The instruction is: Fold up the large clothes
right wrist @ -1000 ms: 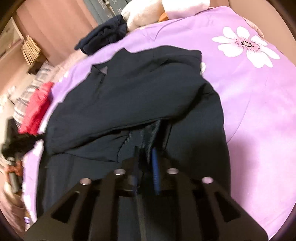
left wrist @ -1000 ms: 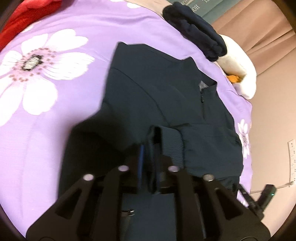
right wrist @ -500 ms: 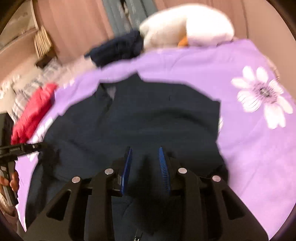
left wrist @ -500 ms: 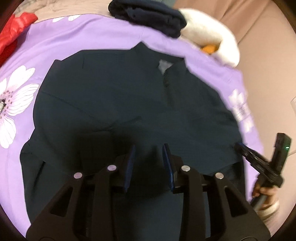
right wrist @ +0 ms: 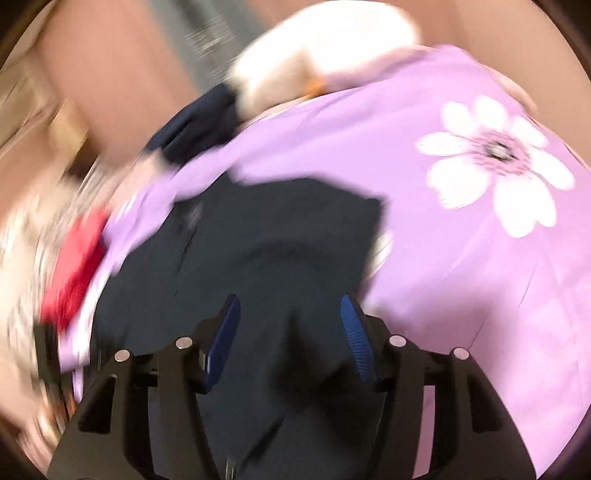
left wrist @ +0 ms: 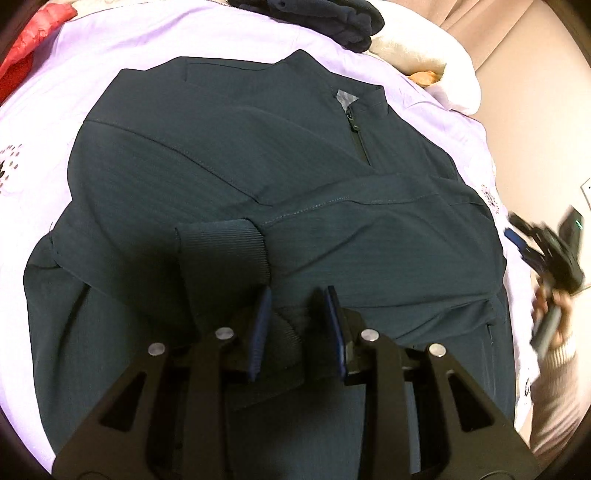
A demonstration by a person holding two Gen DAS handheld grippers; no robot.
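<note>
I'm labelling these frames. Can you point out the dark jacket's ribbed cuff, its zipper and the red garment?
ribbed cuff of the dark teal jacket (left wrist: pixel 221 245): left wrist view, cuff's middle.
black front zipper (left wrist: pixel 357 136): left wrist view, mid-track.
red garment (left wrist: pixel 33 33): left wrist view, its middle.

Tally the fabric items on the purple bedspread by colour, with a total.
Dark teal: 1, the jacket spread flat with both sleeves folded across its front.
Navy: 1, the bundled garment at the far edge.
Red: 1, the red garment at the far left edge.
White: 1, the plush toy beside the navy bundle.
Total: 4
</note>
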